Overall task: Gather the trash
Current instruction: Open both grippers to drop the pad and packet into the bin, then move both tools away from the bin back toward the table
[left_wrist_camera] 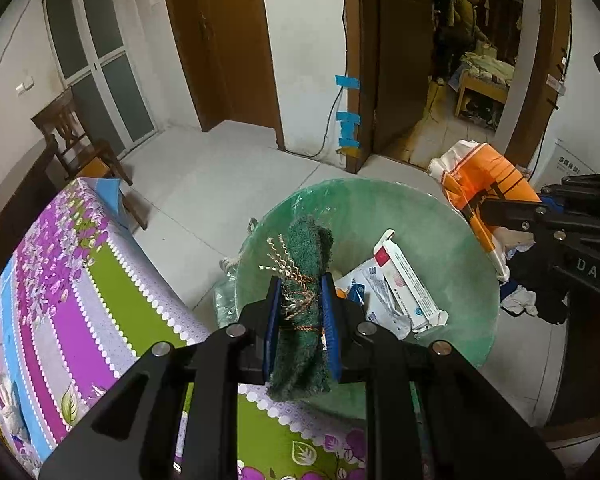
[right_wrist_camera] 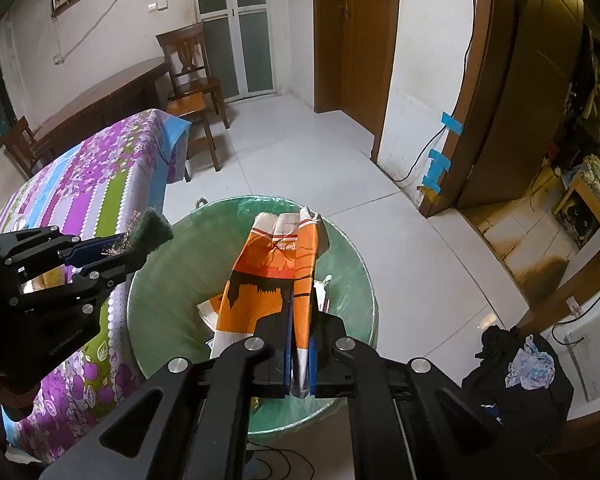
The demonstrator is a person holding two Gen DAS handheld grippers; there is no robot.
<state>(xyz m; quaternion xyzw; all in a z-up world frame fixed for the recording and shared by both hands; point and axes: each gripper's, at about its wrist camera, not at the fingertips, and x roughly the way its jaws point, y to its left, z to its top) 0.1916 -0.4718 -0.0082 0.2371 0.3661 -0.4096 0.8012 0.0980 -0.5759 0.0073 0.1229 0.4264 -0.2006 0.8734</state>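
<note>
My left gripper is shut on a green scouring pad with copper wire strands around it, held over the near rim of a bin lined with a green bag. White and red cartons lie in the bin. My right gripper is shut on an orange and white plastic bag, held above the bin. The left gripper with the pad shows at the left of the right wrist view. The right gripper with the orange bag shows at the right of the left wrist view.
A table with a purple, green and blue flowered cloth stands left of the bin. Wooden chairs are beyond it. A dark cloth pile lies on the floor at right. A doorway opens to another room.
</note>
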